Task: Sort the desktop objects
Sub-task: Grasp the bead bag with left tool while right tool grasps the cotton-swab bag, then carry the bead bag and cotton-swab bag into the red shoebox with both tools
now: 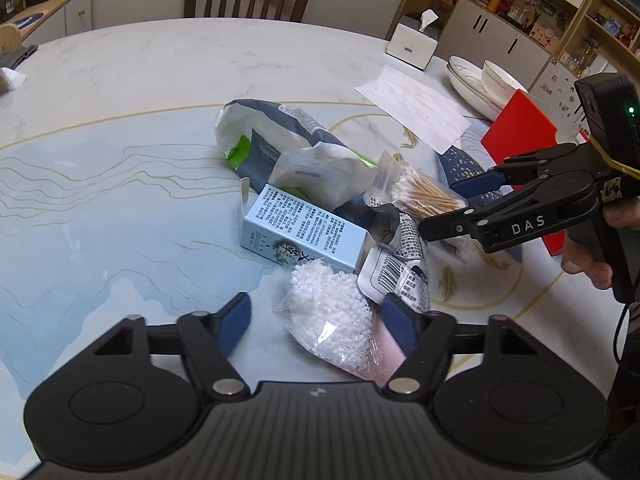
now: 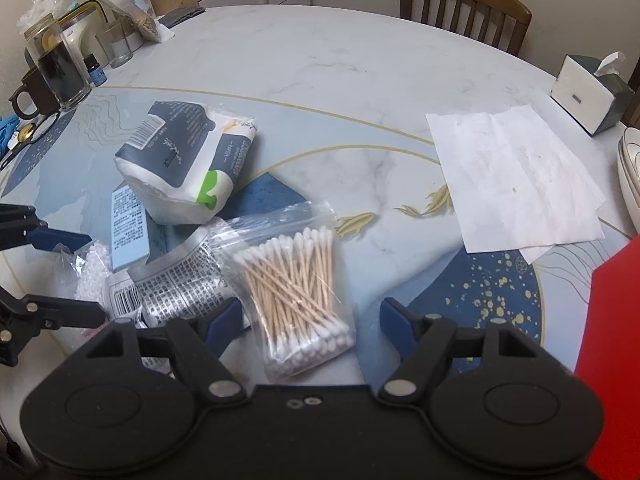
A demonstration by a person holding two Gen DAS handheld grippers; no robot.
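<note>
Round marble table (image 2: 320, 60) with the clutter heaped near me. Tissue pack (image 2: 188, 168) on top of the pile, pale blue box (image 1: 300, 232) tucked against it. My right gripper (image 2: 312, 316) is spread, unclenched, straddling the cotton swab bag (image 2: 296, 296), pads not pressing. My left gripper (image 1: 320, 316) is also released, jaws either side of the white bead bag (image 1: 336, 312), right pad just beside it.

Red board (image 2: 612, 340) cut off rightward
</note>
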